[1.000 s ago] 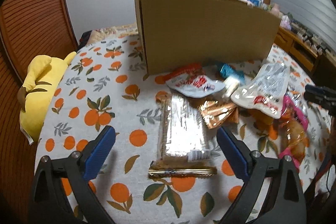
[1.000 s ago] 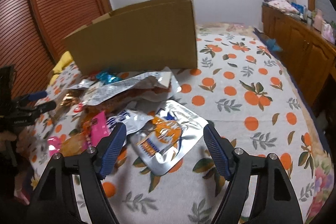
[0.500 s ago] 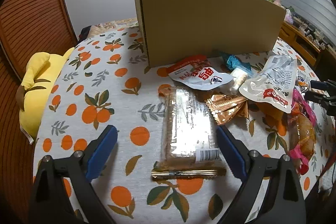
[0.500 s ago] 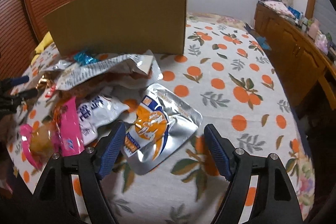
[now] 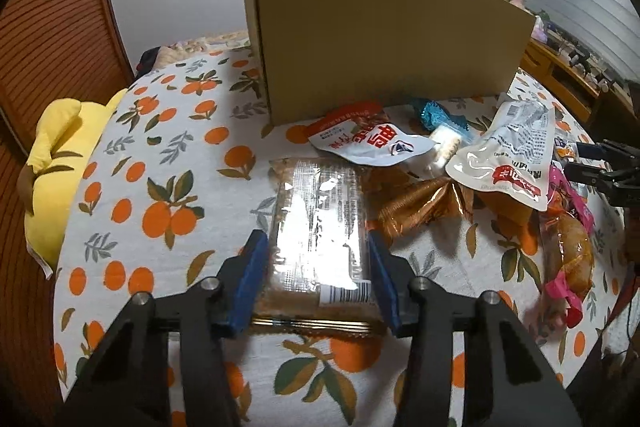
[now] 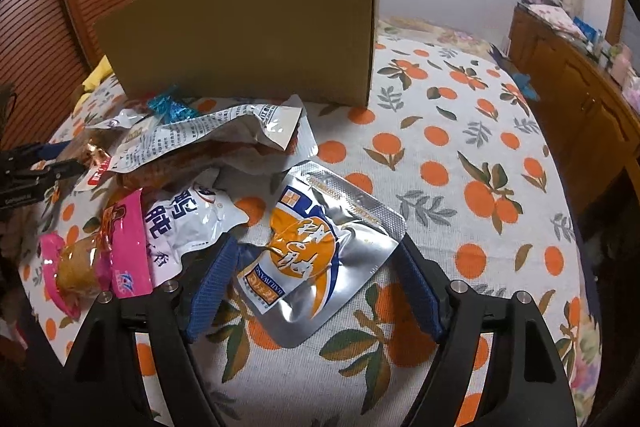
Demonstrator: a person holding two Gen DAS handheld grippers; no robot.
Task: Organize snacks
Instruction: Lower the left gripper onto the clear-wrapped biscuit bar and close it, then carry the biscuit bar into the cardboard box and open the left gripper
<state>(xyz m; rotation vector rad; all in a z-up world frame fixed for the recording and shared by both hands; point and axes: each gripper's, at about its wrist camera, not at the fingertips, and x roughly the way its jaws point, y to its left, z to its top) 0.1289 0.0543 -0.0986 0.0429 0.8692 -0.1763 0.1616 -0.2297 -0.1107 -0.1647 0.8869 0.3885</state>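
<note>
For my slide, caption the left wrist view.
Left gripper closed on a clear biscuit pack, cardboard box behind.

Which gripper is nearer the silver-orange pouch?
Right. The right gripper straddles the pouch, fingers open; the left gripper is across the pile, clamped on the cracker pack.

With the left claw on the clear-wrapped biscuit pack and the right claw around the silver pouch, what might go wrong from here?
1. The left claw, whose jaws have just closed on the biscuit pack, grips only its near end, so the long pack may sag or slip when lifted.
2. The silver pouch lies flat between the open right claw jaws; closing may only crumple it.
3. The cardboard box wall stands tall, so a low carry could snag.
</note>
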